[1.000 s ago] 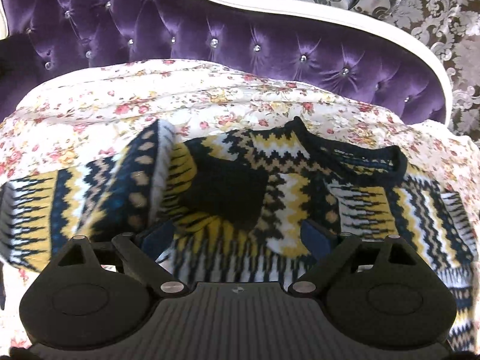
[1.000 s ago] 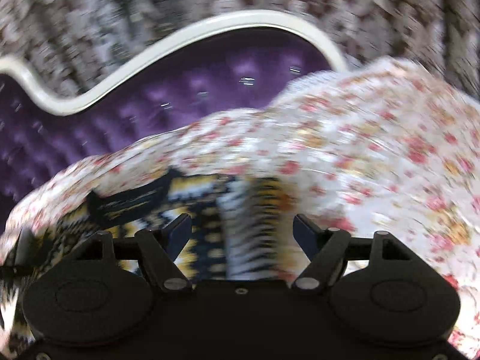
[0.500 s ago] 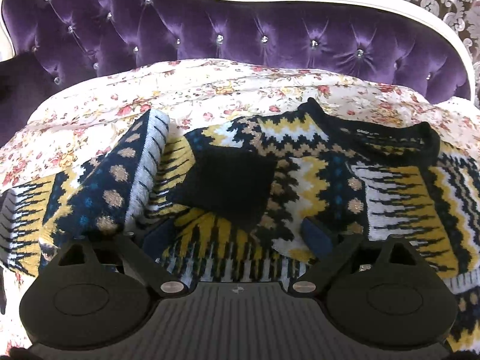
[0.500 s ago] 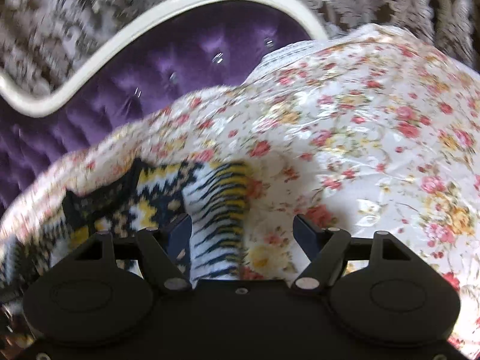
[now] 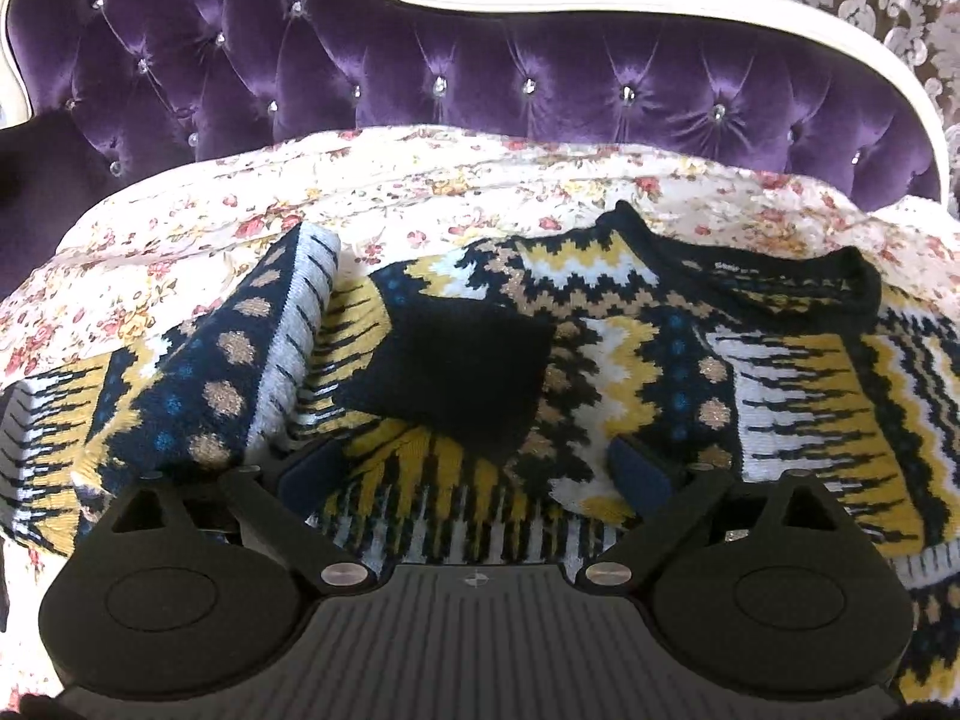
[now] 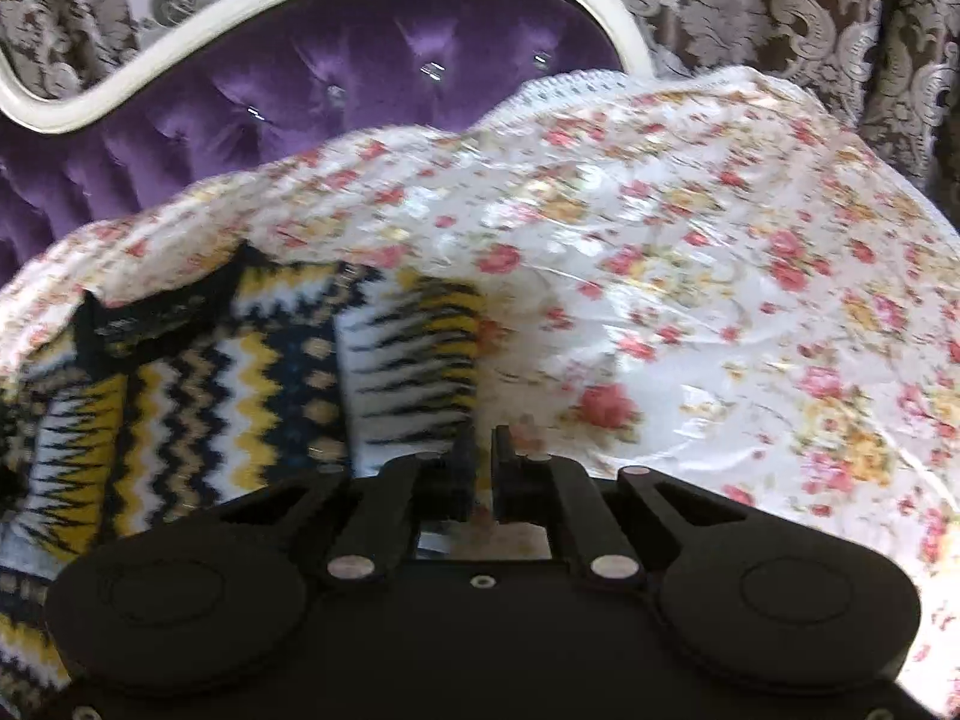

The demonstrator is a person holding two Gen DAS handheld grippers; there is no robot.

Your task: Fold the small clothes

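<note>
A small knitted sweater (image 5: pixel 600 360) in navy, yellow and white zigzags lies flat on a floral cover (image 5: pixel 420 192). Its one sleeve is folded across the chest, the black cuff (image 5: pixel 456 372) in the middle. My left gripper (image 5: pixel 474 474) is open and low over the sweater's lower part, its blue pads apart on the knit. In the right wrist view the sweater (image 6: pixel 252 372) lies at the left. My right gripper (image 6: pixel 483 456) has its jaws nearly together at the sweater's right edge; whether fabric sits between them is hidden.
A purple tufted sofa back (image 5: pixel 480 72) with a white frame rises behind the cover. Patterned damask curtains (image 6: pixel 810 18) hang behind it. The floral cover (image 6: pixel 720 276) spreads wide to the right of the sweater.
My right gripper went from wide open to nearly shut at the sweater's right edge and swung right. The left gripper stayed open and shifted a little over the sweater.
</note>
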